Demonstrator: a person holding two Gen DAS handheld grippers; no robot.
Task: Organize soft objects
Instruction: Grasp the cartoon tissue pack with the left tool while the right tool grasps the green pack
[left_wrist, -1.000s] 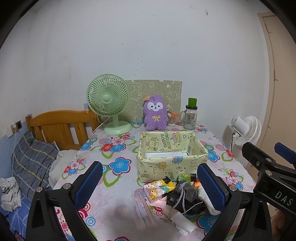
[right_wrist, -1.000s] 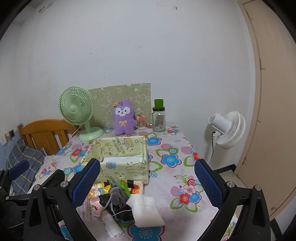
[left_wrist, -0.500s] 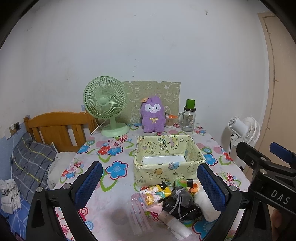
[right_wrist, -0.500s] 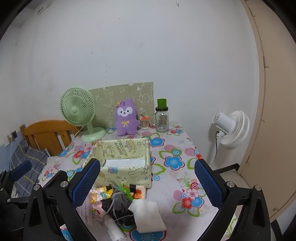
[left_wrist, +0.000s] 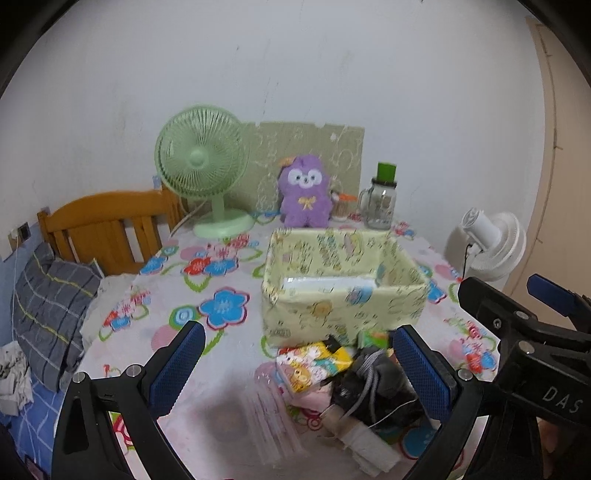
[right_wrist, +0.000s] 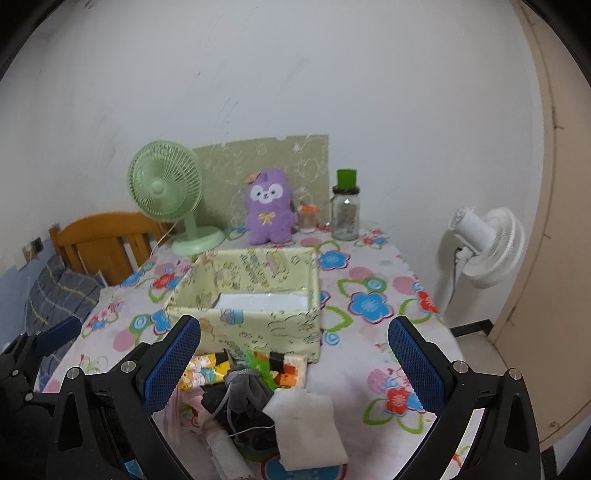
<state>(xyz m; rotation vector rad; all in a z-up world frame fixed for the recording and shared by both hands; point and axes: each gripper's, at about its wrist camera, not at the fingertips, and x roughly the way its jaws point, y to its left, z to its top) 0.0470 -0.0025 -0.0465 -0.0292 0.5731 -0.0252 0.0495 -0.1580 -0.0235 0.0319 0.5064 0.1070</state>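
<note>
A pale green fabric box (left_wrist: 343, 284) (right_wrist: 251, 295) stands open in the middle of the flowered table. In front of it lies a pile of soft things: a yellow cartoon pouch (left_wrist: 314, 363) (right_wrist: 201, 373), a dark grey drawstring bag (left_wrist: 376, 380) (right_wrist: 243, 391), a folded white cloth (right_wrist: 306, 424) and a rolled white cloth (left_wrist: 369, 446). A purple plush toy (left_wrist: 304, 195) (right_wrist: 269, 206) sits at the back. My left gripper (left_wrist: 299, 369) is open and empty above the pile. My right gripper (right_wrist: 295, 369) is open and empty, also above the pile.
A green desk fan (left_wrist: 203, 166) (right_wrist: 166, 192) and a glass jar with a green lid (left_wrist: 382, 203) (right_wrist: 345, 210) stand at the back. A wooden headboard (left_wrist: 107, 221) and a bed are on the left. A white floor fan (right_wrist: 487, 243) stands on the right.
Both grippers have drawn back and risen a little, so the box and pile sit lower and farther in view. Both stay open. Nothing on the table has moved.
</note>
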